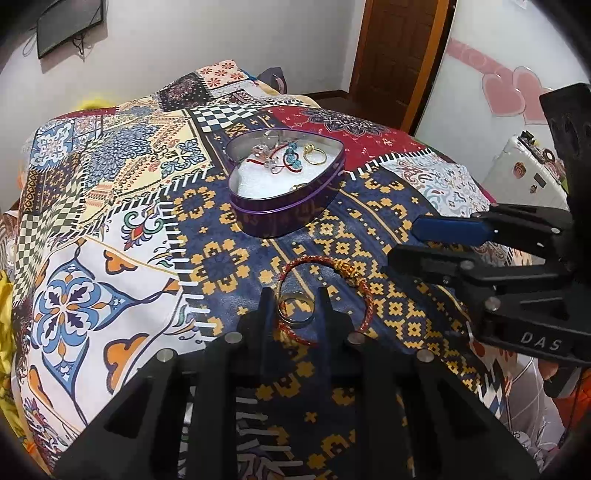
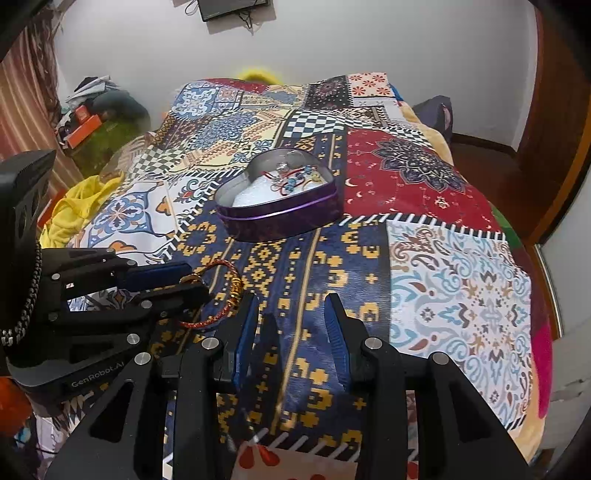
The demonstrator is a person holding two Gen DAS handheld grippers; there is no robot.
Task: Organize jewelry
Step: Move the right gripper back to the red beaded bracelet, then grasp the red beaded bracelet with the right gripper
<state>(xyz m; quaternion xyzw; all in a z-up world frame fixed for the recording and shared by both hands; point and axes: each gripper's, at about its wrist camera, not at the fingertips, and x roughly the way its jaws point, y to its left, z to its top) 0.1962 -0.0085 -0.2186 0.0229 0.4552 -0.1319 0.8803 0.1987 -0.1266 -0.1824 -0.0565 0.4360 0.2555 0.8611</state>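
Left wrist view: the left gripper point(image 1: 291, 295) hangs low over a small silver metal ring point(image 1: 296, 309) that lies on the bedspread inside the loop of a red-and-gold braided cord bracelet point(image 1: 325, 291). Its jaws stand narrow, one finger either side of the ring and astride the cord; whether the pads yet press on either cannot be told. The right gripper point(image 2: 291, 306) hovers just beside the bracelet, partly open, with nothing but cloth between its fingers.

Both pieces look light. The ring is probably hard, smooth and apt to slip or roll from a poor pinch, so a hold across its rim seems wisest. The bracelet is likely limp cord with a stiffer gold bead cluster point(image 1: 347, 266); it would droop when lifted and could drag the ring along, and the bead section looks the firmest place to take it.

Farther up the bed sits an open purple heart-shaped tin point(image 1: 288, 214) with a white padded lining, already holding a gold ring point(image 1: 315, 155), red cords and clear trinkets.

Everything rests on a patchwork-print bedspread point(image 1: 110, 229), soft and yielding under small objects. Beyond it are white walls, a dark wall-mounted screen point(image 1: 68, 26), a brown wooden door point(image 1: 397, 51) and pink heart decorations point(image 1: 509, 90).
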